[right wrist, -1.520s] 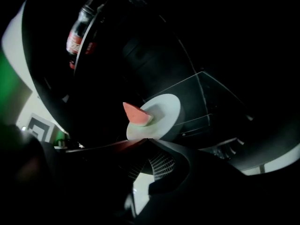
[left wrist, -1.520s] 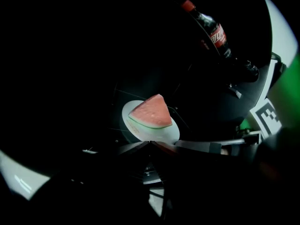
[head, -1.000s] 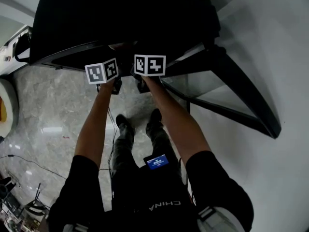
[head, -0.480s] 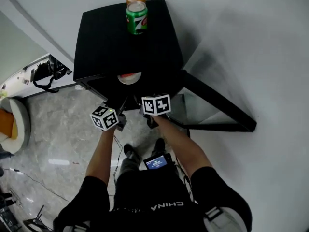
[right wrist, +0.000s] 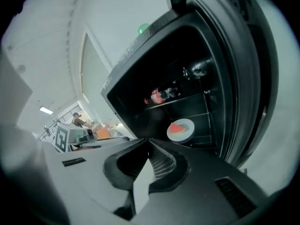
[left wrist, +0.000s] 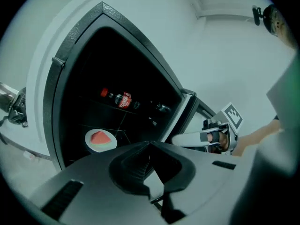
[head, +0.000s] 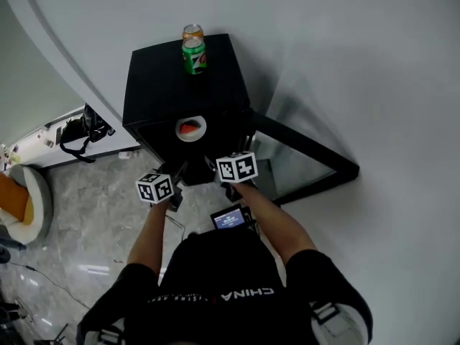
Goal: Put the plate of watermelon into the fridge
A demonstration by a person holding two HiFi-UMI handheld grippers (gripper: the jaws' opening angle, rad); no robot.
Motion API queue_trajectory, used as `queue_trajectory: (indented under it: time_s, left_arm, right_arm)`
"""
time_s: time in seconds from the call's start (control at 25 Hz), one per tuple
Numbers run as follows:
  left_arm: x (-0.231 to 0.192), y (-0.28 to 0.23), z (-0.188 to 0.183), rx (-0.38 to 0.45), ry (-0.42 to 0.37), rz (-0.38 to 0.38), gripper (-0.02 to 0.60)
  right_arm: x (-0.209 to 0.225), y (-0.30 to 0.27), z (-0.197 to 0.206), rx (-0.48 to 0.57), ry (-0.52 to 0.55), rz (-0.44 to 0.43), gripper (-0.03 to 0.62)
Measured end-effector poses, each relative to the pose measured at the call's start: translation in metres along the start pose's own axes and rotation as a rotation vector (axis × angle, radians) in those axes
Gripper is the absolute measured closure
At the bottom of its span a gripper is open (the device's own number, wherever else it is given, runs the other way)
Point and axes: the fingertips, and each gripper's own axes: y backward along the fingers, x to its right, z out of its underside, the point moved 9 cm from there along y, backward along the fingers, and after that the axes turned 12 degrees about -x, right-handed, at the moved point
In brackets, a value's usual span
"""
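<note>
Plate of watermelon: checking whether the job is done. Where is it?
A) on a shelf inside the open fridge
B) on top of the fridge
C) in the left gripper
A: the plate lies on a shelf in the fridge, under the cola bottle.

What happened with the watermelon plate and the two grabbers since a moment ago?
The left hand-held gripper and the right hand-held gripper pulled back out of the fridge, away from the plate that was at their tips; both are shut and empty now. The plate with the watermelon stayed in place inside, the cola bottle above it, the door open.
</note>
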Motion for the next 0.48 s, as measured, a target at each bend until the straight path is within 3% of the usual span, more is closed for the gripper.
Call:
queue_trajectory:
  time_s: [0.24, 0.48]
  left_arm:
    - [0.021, -0.007, -0.014, -0.018, -0.035, -0.021, 0.569]
    - [0.046, -0.014, 0.014, -0.046, 0.024, -0.072, 0.569]
  right_arm:
    - [-0.001, 0.02, -0.015, 0.037, 0.023, 0.003, 0.579]
    - [0.006, 0.032, 0.009, -0.031, 0.03, -0.034, 0.579]
